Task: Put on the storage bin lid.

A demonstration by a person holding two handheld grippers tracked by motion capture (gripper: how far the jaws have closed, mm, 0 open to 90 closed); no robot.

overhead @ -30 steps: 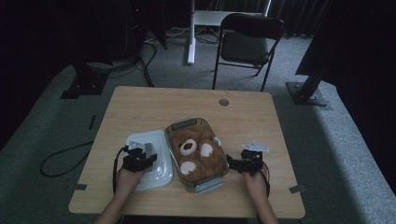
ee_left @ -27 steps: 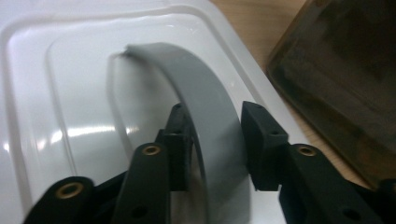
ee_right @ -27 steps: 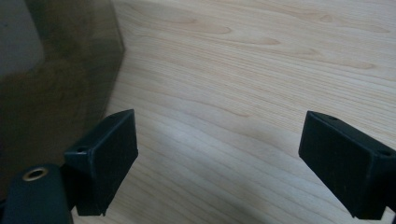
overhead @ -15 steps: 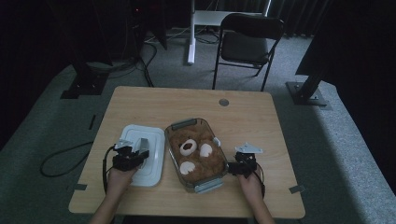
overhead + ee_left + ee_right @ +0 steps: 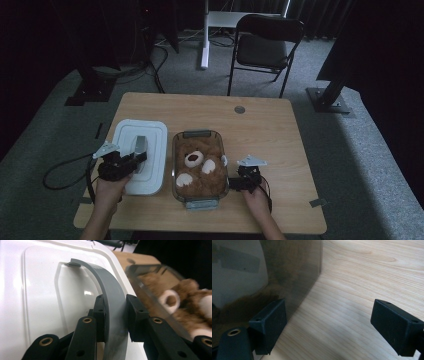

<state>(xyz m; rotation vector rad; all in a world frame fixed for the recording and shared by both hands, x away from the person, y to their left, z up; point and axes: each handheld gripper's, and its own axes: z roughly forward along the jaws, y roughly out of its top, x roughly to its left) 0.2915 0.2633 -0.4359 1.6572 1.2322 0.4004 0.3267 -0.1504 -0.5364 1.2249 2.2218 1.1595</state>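
A white lid [image 5: 150, 136] with a grey arched handle [image 5: 141, 145] lies left of a clear container [image 5: 198, 134]. A brown teddy bear [image 5: 200, 167] fills the container. My left gripper [image 5: 132, 162] is shut on the handle [image 5: 113, 312], its jaws pinching the strap over the lid [image 5: 37, 290]; the bear [image 5: 185, 302] shows at the right of that view. My right gripper [image 5: 235, 182] is open beside the container's right wall. In the right gripper view, my right gripper [image 5: 332, 325] has one jaw against the wall [image 5: 287, 270] and the other over bare wood.
The wooden table [image 5: 280, 130] has open room behind and right of the container. A round cable hole [image 5: 239, 109] sits near the far edge. A black chair [image 5: 265, 47] stands beyond the table. A cable [image 5: 60, 172] trails off the left edge.
The lid has shifted left, away from the container, with my left gripper on its handle. My right gripper has moved left and nearer, up to the container's right wall.
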